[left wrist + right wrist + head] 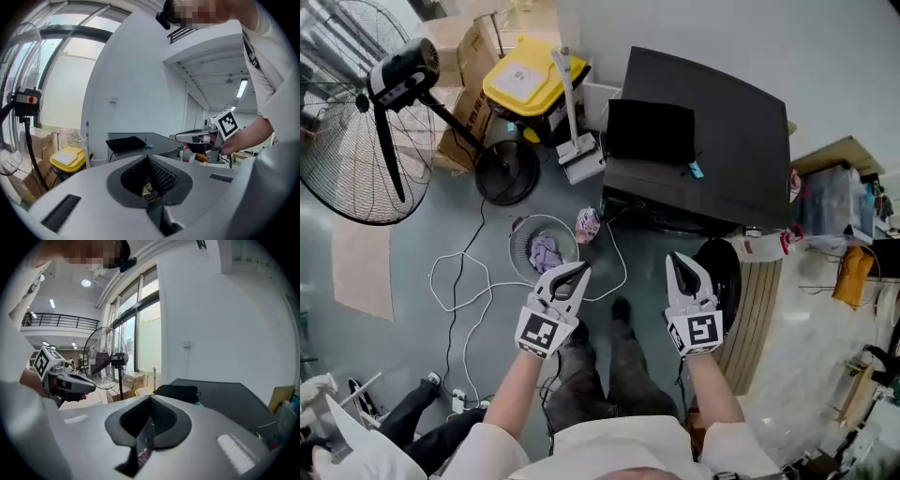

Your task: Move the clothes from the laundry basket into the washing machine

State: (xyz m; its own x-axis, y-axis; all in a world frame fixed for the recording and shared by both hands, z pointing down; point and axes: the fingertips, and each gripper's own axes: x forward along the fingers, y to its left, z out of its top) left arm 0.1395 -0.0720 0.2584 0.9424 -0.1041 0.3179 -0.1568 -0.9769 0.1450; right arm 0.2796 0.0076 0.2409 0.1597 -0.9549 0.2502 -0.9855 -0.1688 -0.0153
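Head view, left to right: laundry basket [515, 249] on floor, purple garment [546, 251] inside. Patterned garment [588, 223] on floor just beside basket. Left tool [580, 271] jaws together, empty. Right tool [674, 257] jaws together, empty. Dark washing machine [727, 150], lid down, black cloth [650, 131] on top. Judging: transfer barely begun; lid to open, clothes left to load.

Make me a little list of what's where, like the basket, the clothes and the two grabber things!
left gripper: shut, empty, held high over the floor
right gripper: shut, empty, level with the left one
laundry basket: round, on the floor below the grippers
in the basket: a purple cloth
by the basket's rim: a patterned cloth on the floor
dark top: a black cloth lies on it
fan: stands at the left
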